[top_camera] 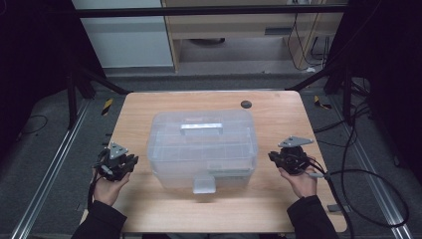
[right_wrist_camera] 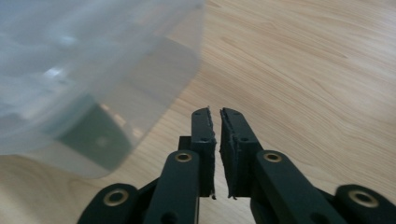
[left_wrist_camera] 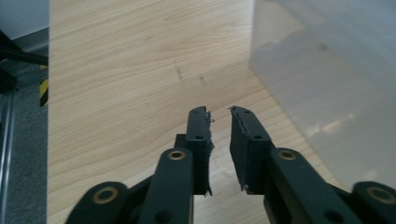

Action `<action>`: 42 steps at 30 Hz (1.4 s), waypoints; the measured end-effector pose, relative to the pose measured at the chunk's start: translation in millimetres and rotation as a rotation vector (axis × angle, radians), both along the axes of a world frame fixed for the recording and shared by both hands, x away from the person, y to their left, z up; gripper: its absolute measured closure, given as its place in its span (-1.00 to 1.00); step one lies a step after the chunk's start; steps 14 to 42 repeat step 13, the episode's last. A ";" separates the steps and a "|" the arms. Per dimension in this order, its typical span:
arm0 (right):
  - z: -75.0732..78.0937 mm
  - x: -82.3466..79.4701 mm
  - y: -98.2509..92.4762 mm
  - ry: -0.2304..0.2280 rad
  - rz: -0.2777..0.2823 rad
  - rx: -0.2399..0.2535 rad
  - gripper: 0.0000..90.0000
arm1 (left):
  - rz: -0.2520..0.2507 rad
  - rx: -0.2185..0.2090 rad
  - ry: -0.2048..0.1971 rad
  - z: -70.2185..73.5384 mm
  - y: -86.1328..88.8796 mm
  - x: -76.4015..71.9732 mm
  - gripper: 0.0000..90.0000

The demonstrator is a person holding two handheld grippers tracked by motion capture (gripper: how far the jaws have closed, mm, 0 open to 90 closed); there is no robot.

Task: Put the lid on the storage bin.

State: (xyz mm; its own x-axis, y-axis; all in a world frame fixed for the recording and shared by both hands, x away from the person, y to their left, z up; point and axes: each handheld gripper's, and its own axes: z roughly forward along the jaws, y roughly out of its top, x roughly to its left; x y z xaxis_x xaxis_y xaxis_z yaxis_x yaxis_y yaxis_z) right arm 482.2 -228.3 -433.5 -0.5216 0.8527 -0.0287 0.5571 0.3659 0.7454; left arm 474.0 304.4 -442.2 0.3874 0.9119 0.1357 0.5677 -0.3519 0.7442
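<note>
While I watch from the high view, both of my grippers hang low over the table with the box between them.

Box: a translucent, frosted plastic storage box with a flat grey carry handle on its lid and a grey latch on its near wall; it stands in the middle of the light wooden table, lid on.

Left gripper: my black two-jaw left gripper sits left of the box, near its near-left corner, well apart from the wall. Its jaws stand a narrow gap apart, nothing between them, above bare wood. The box's pale side fills the right of the left gripper view.

Right gripper: my black two-jaw right gripper is right of the box, by its near-right part, not touching it. Its jaws are parted by only a slit, with nothing in it. The box's rounded corner shows at the left of the right gripper view.

Far edge: a small dark round cap is set in the tabletop, behind the box.

Cable: a black cable trails off the right gripper, over the table's right edge.
</note>
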 end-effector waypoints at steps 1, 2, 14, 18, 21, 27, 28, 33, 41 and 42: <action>-2.4 1.2 -3.5 -0.005 -0.016 0.001 0.74 | 0.017 0.005 0.001 -3.3 3.0 1.5 0.58; -5.6 2.7 -7.9 -0.002 -0.034 -0.003 0.69 | 0.023 0.002 0.002 -5.2 4.9 2.3 0.52; -26.8 8.1 -46.1 -0.037 -0.212 -0.008 -0.18 | 0.106 0.002 0.023 -23.3 21.8 10.3 0.10; -26.8 8.1 -46.1 -0.037 -0.212 -0.008 -0.18 | 0.106 0.002 0.023 -23.3 21.8 10.3 0.10; -26.8 8.1 -46.1 -0.037 -0.212 -0.008 -0.18 | 0.106 0.002 0.023 -23.3 21.8 10.3 0.10; -26.8 8.1 -46.1 -0.037 -0.212 -0.008 -0.18 | 0.106 0.002 0.023 -23.3 21.8 10.3 0.10; -26.8 8.1 -46.1 -0.037 -0.212 -0.008 -0.18 | 0.106 0.002 0.023 -23.3 21.8 10.3 0.10; -26.8 8.1 -46.1 -0.037 -0.212 -0.008 -0.18 | 0.106 0.002 0.023 -23.3 21.8 10.3 0.10; -26.8 8.1 -46.1 -0.037 -0.212 -0.008 -0.18 | 0.106 0.002 0.023 -23.3 21.8 10.3 0.10; -26.8 8.1 -46.1 -0.037 -0.212 -0.008 -0.18 | 0.106 0.002 0.023 -23.3 21.8 10.3 0.10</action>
